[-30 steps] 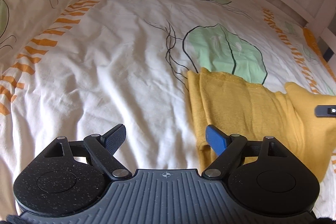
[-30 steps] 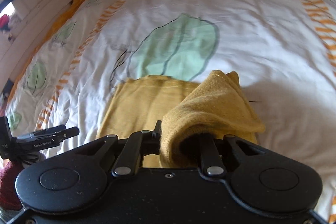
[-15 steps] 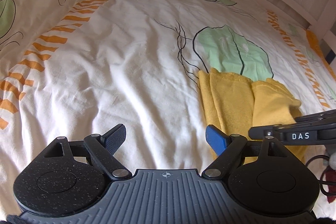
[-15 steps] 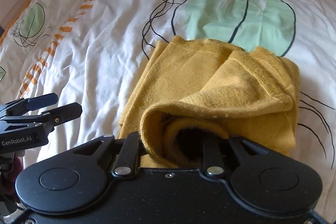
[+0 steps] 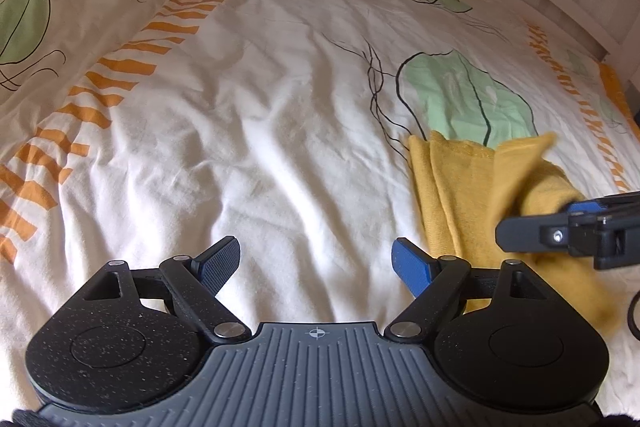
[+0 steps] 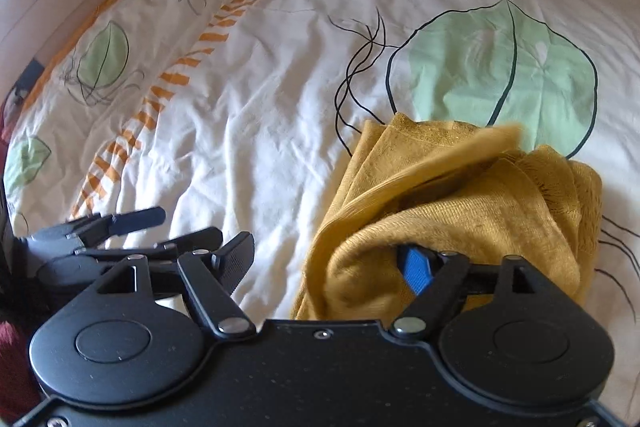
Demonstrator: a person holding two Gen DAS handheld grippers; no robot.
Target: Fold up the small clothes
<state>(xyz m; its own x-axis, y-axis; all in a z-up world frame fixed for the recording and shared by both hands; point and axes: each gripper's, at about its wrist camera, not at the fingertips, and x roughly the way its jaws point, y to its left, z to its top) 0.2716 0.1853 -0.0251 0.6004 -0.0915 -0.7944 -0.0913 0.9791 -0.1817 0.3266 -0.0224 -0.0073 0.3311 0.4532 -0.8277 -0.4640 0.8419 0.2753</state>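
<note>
While the yellow garment [image 6: 460, 195] lies bunched on the bed [image 5: 248, 131] beside the green leaf print, we judge ourselves at the end of a fold: our right gripper [image 6: 324, 263] now stands with its jaws apart, the cloth draped loosely over its blue finger rather than pinched. Our left gripper [image 5: 316, 263] hovers open over bare sheet, just left of the garment. Half a second ago the right jaws were closed inside the fabric; they have since let go. Next we probably need to draw clear and flatten the lumpy top layer.
</note>
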